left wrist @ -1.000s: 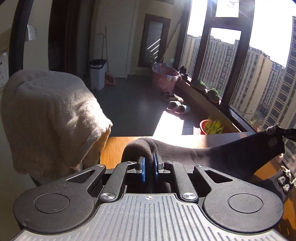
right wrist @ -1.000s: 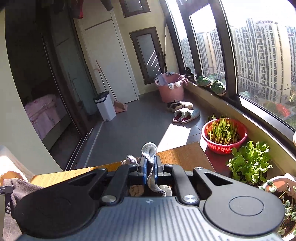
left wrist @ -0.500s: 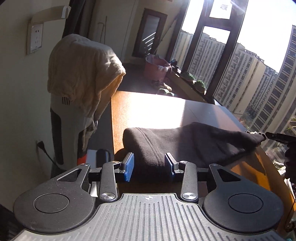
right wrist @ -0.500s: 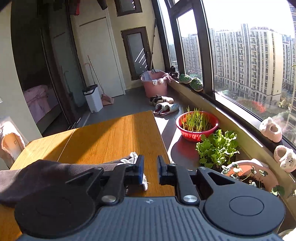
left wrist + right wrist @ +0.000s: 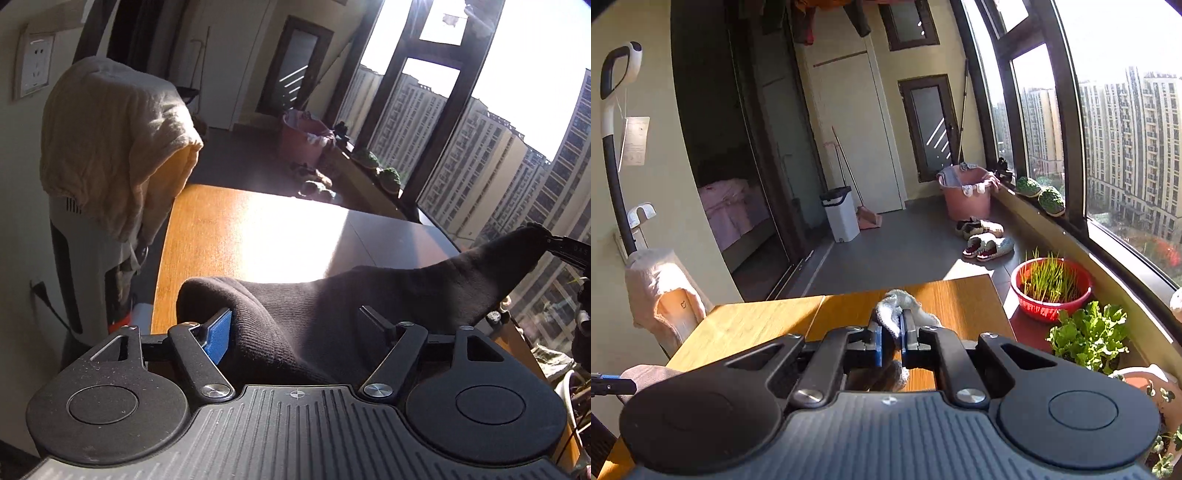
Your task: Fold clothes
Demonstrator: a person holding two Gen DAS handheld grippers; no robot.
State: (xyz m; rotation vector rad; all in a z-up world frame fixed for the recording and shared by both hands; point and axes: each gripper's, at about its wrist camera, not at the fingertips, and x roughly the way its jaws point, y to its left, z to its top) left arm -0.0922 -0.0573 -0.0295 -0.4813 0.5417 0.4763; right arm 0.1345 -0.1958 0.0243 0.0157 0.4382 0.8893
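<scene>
Left gripper [image 5: 295,325]: jaws spread wide and opening further. The cuff end of the dark sock [image 5: 369,306] lies between the blue pads [image 5: 218,336], bunched against the left-hand pad, but not pinched: released.

Right gripper [image 5: 891,341]: jaws closing to a narrow gap, with the sock's pale knit end [image 5: 899,306] clamped between them and sticking out just ahead of the tips. From the left wrist view this end is lifted, up and well off to the right of the left claw; the sock sags from there down to the wooden table [image 5: 207,236], directly ahead of and under the left claw.

Step in hand, as I judge it: the cuff end has been let go on the table while the right claw holds the other end clear. The fold itself looks not yet made.

Next move calls for, I think: the right claw carrying its end across toward the cuff beside the left claw, laying it flat on top, then letting go. The left claw should back clear so the cuff isn't dragged.
</scene>
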